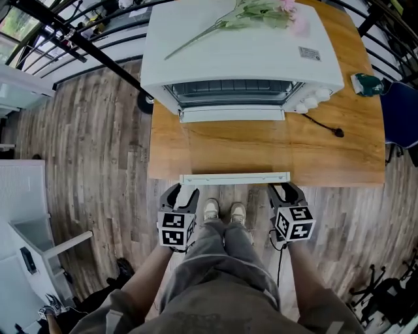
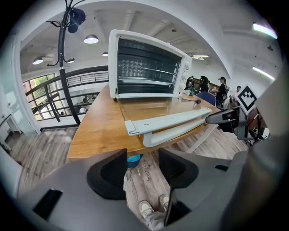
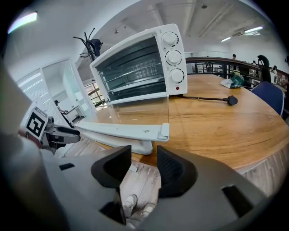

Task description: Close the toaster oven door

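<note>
1. Evidently both tongs were empty. The left tongs (image 1: 177,192) and the right tongs (image 1: 285,191) each had their jaws spread, with only floor and the person's shoes (image 1: 222,211) showing in the gap. They hung low, just short of the desk (image 1: 339,156), probably so they could come up under the door.
2. Just ahead of and above both tongs, the toaster oven door (image 1: 234,178) lay dropped flat. Its handle (image 2: 178,131) overhung the desk's front edge. One end of the handle sat almost in line with each of the tongs, a spacing that would likely give an even lift.
3. Farther ahead stood the toaster oven (image 1: 241,59) with its cavity open. The door was hinged at the oven's lower lip, so closing it would mean swinging the handle up and away from the tongs.
4. Beyond that, flowers (image 1: 261,13) lay on the oven's top, and a hard shut might jolt them. A loose plug (image 1: 337,132) rested on the desk ahead of the right tongs.
</note>
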Tool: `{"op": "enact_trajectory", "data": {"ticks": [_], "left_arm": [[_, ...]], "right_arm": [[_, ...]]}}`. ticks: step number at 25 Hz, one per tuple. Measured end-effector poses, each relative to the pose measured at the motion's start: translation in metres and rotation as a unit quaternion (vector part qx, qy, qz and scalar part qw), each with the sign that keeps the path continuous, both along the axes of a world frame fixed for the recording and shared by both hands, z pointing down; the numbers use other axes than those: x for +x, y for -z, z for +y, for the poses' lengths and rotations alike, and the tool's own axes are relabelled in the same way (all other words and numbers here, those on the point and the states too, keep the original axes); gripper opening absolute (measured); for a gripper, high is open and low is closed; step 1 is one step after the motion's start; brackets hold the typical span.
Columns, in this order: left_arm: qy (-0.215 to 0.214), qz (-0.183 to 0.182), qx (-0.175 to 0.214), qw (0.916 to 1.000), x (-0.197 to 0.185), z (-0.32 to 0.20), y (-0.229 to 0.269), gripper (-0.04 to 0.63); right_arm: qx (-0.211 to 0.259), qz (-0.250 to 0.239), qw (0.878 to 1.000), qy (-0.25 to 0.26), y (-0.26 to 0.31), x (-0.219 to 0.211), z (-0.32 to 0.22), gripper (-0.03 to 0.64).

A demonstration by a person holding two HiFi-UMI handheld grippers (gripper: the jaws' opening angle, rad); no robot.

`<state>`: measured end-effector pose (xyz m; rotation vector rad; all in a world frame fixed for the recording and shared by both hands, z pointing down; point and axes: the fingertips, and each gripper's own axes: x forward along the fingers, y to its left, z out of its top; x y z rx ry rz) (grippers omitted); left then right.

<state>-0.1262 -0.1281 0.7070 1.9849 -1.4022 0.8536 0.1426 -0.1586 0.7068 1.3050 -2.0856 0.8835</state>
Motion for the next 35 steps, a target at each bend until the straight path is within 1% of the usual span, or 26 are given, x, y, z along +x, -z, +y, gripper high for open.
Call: {"op": "enact_trajectory", "data": {"ticks": [7,11,17,20,26,29,35], "left_arm": [[0.001,0.012,0.018,0.9998,0.001,-0.017,0.004,0.231],[0.008,0.007,0.038,0.9992,-0.003,-0.023,0.020,0.204],[-0.008,0.014,0.052,0.9985,0.001,-0.033,0.048,0.202],[-0.001,0.030,0.063,0.9976,0.001,-0.042,0.064,0.199],[0.004,0.056,0.086,0.9947,0.002,-0.061,0.101,0.199],[0.002,0.069,0.100,0.9927,0.003,-0.074,0.117,0.202],[0.020,0.104,0.104,0.9890,0.001,-0.098,0.145,0.207]], "right_arm": [[0.012,0.001,1.000,-0.016,0.001,-0.003,-0.007,0.155],[0.013,0.003,1.000,-0.021,0.010,-0.001,-0.011,0.146],[0.031,0.005,0.999,-0.025,0.037,0.001,-0.019,0.127],[0.047,0.002,0.999,-0.027,0.054,0.001,-0.028,0.112],[0.076,0.001,0.997,-0.012,0.091,-0.001,-0.049,0.110],[0.091,-0.007,0.996,-0.014,0.109,-0.001,-0.062,0.113],[0.114,-0.034,0.993,-0.019,0.138,-0.003,-0.086,0.125]]}}
